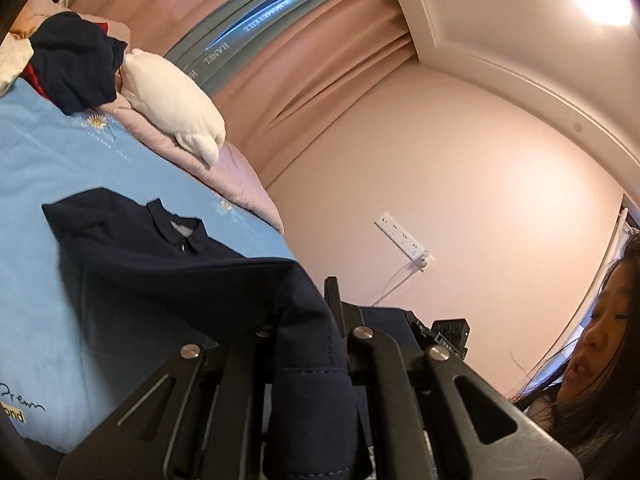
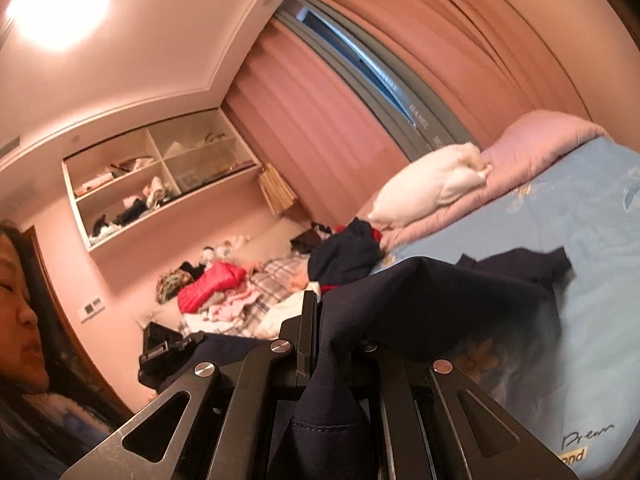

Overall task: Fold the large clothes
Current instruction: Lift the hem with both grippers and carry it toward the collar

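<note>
Navy collared garment (image 1: 160, 272) lies collar-up on the blue bedspread (image 1: 48, 168) toward the bed's near edge, its near hem lifted off the bed and pinched at two points: left hand-held gripper (image 1: 316, 344) and right hand-held gripper (image 2: 332, 344) each clenched on a bunch of the fabric. Judgement: to fold well, carry both corners level and evenly apart toward the collar, keeping the hem taut. Fingertips are buried in cloth; the garment's sleeves and full outline cannot be made out.
</note>
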